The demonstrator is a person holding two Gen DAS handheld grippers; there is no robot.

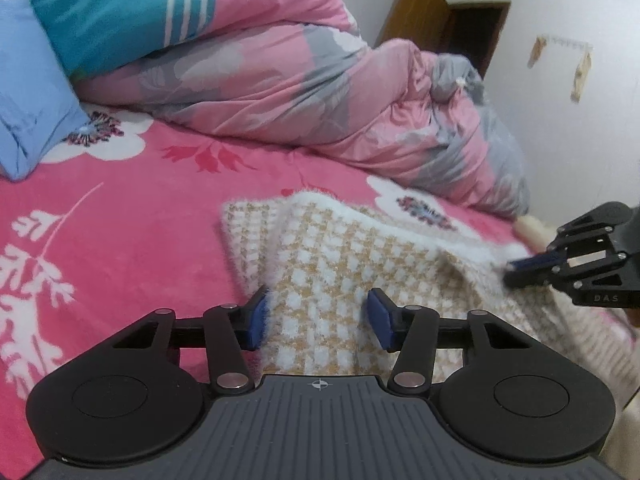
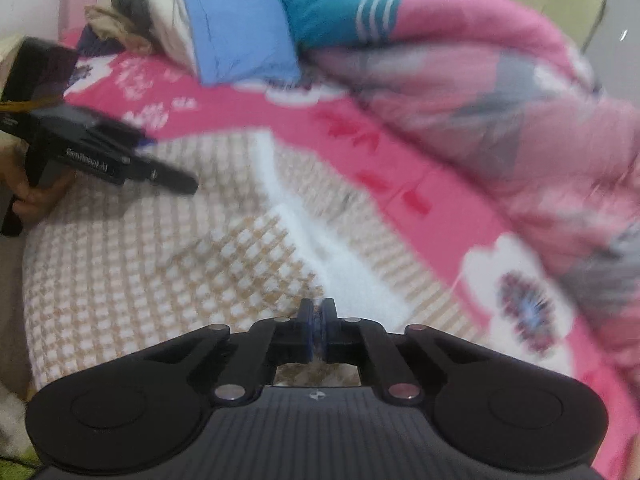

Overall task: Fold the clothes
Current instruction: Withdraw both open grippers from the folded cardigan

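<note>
The left gripper [image 1: 318,312] is hanging low over a fuzzy sweater [image 1: 344,264] with little tan and white squares, and its two blue pads [image 1: 256,316] are standing apart, about half open. The sweater is lying under the gap between them, but the pads are not squeezing it. The sweater is spreading out flat on the pink bed cover [image 1: 120,208], near the front edge of the bed, with a soft white band [image 2: 320,240] running across it. The right gripper [image 2: 318,326] is pinching shut, and a bit of the fuzzy white cloth is showing between its closed pads, so it is holding the sweater by that band. In the left view the right gripper [image 1: 532,264] is sitting at the sweater's right side, with its tip on the cloth. In the right view a hand [image 2: 36,196] is holding the left gripper [image 2: 176,184] over the sweater's left part. A puffy pink and grey blanket [image 1: 320,92] is lying heaped along the back of the bed. A blue pillow [image 1: 28,100] and a teal pillow [image 1: 116,8] are resting at the back left corner.
</note>
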